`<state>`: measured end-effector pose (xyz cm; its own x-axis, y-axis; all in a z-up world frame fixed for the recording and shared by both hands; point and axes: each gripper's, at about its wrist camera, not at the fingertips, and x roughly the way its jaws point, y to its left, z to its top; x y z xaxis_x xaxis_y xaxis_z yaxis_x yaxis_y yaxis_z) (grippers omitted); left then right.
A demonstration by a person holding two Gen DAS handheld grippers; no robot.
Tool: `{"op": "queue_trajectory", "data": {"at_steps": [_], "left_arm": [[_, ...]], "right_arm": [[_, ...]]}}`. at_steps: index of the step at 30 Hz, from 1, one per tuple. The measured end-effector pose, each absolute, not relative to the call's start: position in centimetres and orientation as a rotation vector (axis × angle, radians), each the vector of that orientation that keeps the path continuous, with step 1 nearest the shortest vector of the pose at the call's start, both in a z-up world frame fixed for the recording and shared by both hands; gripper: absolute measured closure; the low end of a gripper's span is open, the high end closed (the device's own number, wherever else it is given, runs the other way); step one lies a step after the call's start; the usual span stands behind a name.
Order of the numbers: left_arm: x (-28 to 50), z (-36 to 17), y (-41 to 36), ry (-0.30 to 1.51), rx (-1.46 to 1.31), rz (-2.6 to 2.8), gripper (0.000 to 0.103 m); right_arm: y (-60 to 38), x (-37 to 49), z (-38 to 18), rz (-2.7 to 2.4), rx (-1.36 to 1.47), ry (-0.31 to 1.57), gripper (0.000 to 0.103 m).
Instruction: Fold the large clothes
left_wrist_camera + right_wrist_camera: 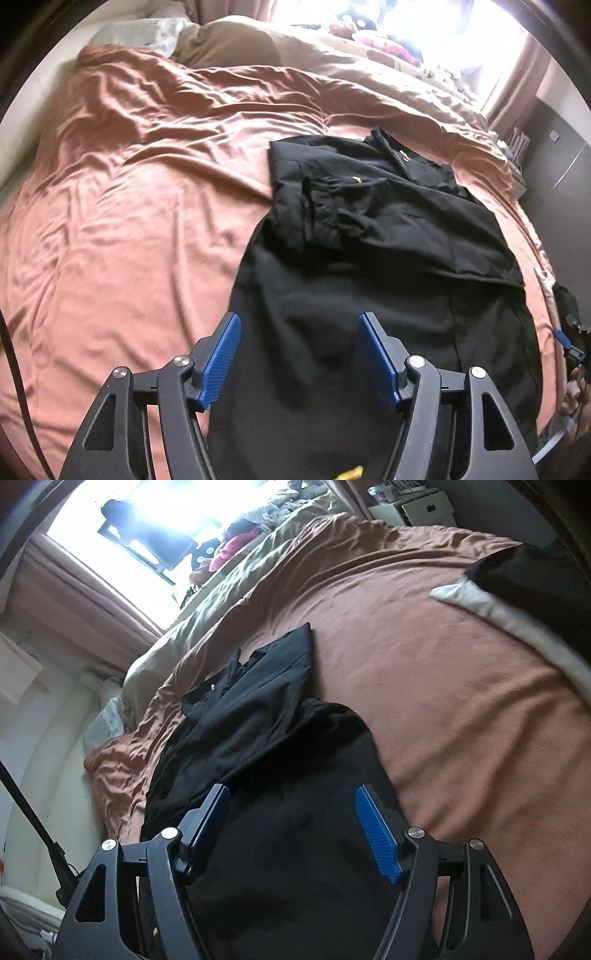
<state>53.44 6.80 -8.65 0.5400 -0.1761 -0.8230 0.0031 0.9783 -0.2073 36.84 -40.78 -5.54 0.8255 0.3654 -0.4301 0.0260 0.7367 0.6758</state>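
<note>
A large black garment (369, 266) lies spread on the orange bedsheet (147, 184), with its far part folded over and small yellow marks near the collar. My left gripper (300, 347) is open and empty, hovering over the garment's near end. In the right wrist view the same black garment (277, 775) runs away from me. My right gripper (291, 823) is open and empty over its near part. The right gripper also shows in the left wrist view at the far right edge (570, 343).
A beige duvet (369, 55) and pillows (140, 33) lie at the bed's far side by a bright window. A white and black cloth (517, 602) lies at the right of the bed. A dark cabinet (554, 166) stands beside the bed.
</note>
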Motion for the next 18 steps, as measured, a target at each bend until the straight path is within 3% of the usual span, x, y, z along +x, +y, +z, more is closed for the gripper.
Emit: {"op": "queue_trajectory", "data": {"at_steps": [18], "left_arm": [[34.5,-7.5,11.6,0.912,-0.29,-0.104,0.035]], "right_arm": [[-44.8,21.1,-3.2,0.235,0.622,0.567,0.034]]}}
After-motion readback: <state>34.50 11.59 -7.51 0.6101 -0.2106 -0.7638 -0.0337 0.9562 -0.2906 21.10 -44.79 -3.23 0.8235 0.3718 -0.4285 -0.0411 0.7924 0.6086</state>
